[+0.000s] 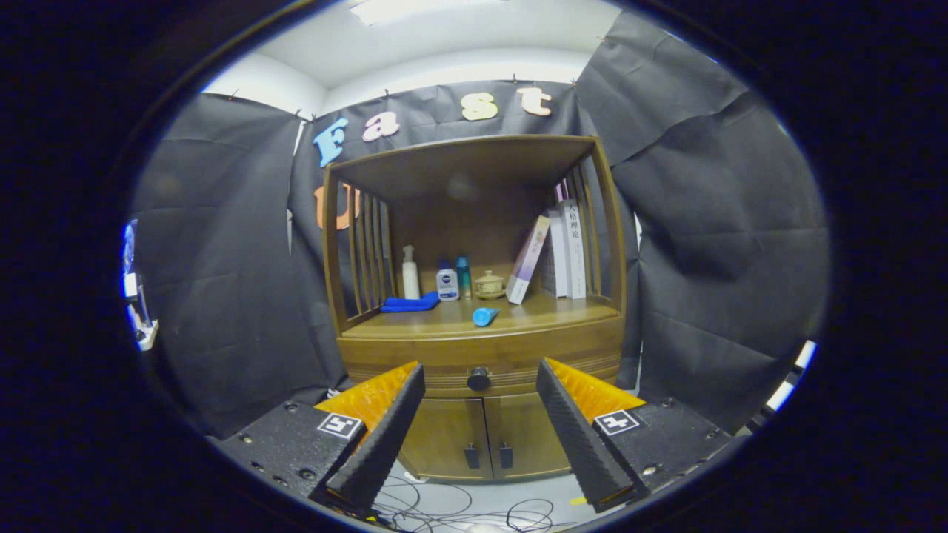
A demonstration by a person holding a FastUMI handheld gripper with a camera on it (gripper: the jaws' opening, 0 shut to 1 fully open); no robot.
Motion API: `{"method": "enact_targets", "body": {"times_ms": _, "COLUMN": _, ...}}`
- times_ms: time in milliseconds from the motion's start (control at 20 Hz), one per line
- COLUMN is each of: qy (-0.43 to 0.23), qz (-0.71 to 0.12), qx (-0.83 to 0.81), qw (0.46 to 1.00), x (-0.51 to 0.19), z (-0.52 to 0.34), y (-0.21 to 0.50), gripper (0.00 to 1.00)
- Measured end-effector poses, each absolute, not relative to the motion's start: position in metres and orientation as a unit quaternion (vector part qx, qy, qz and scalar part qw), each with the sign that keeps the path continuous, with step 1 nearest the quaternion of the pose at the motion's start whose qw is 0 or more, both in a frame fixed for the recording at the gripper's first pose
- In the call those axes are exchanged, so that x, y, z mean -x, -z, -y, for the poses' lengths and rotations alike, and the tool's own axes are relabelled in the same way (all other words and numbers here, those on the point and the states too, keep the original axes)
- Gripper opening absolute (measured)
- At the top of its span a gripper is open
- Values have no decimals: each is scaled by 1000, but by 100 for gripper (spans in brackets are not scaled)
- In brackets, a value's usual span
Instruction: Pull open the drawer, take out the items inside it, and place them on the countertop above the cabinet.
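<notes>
Your gripper (480,437) holds its fingers spread wide, framing the closed wooden drawer's round dark knob (478,379) beyond them, likely lining up a grasp.

The gripper (480,377) is level, fingers spread wide, holding nothing.

The camera rides on the gripper (480,385) and looks straight ahead at the cabinet (478,355), beyond the wide-apart fingers, maybe near drawer height.
</notes>
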State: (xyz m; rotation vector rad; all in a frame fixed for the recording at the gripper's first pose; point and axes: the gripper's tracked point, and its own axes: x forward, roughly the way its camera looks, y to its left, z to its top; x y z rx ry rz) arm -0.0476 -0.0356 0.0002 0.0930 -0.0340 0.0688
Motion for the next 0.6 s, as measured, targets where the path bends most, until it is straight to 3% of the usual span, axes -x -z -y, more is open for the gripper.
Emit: {"method": "enact_targets", "body": {"times_ms": 600, "qy": -9, "qz": 7, "qx": -26, "qw": 1000, "x": 55, "z": 49, "y": 10, "gripper": 99}}
